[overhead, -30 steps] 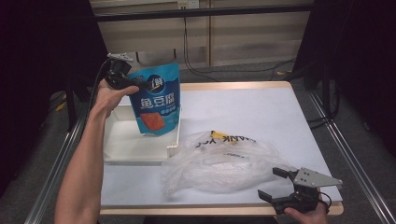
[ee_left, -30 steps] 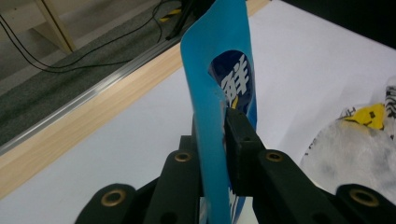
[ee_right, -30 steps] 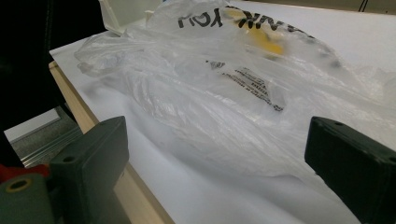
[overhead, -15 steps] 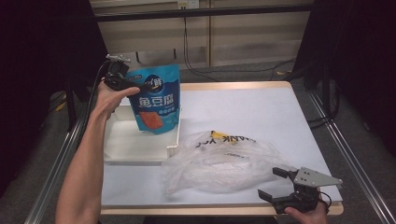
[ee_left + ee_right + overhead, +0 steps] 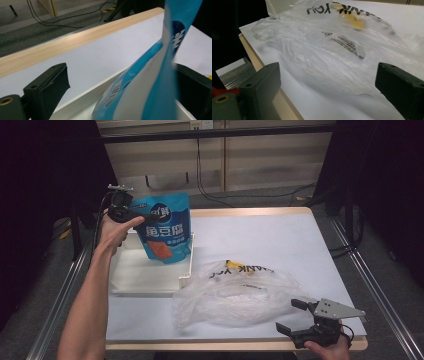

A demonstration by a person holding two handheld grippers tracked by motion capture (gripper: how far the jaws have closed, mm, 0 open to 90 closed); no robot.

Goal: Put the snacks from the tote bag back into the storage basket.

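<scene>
- A white-topped table with a pale wooden rim [image 5: 250, 212] stands in a dark room, with a slatted wall and loose black cables on the floor behind it.
- The landmark is a shallow white rectangular tray [image 5: 145, 275], which lies on the table's left half.
- A blue stand-up snack pouch with white lettering and an orange picture [image 5: 165, 232] stands upright at the tray's far right corner, its bottom inside the tray.
- The left gripper [image 5: 131, 212] sits at the pouch's top left corner, above the tray's far edge. Its jaws have just been opening and now stand apart; in the left gripper view the blue pouch [image 5: 150, 82] rises between them, well clear of the left pad and close against the right one.
- A crumpled clear plastic bag with black and yellow print [image 5: 235, 292] lies just right of the tray, touching its near right corner.
- The right gripper [image 5: 295, 317] rests at the table's near edge, well right of the tray, just beside the bag. Its jaws stand wide apart, with the plastic bag [image 5: 332, 47] ahead of them.
</scene>
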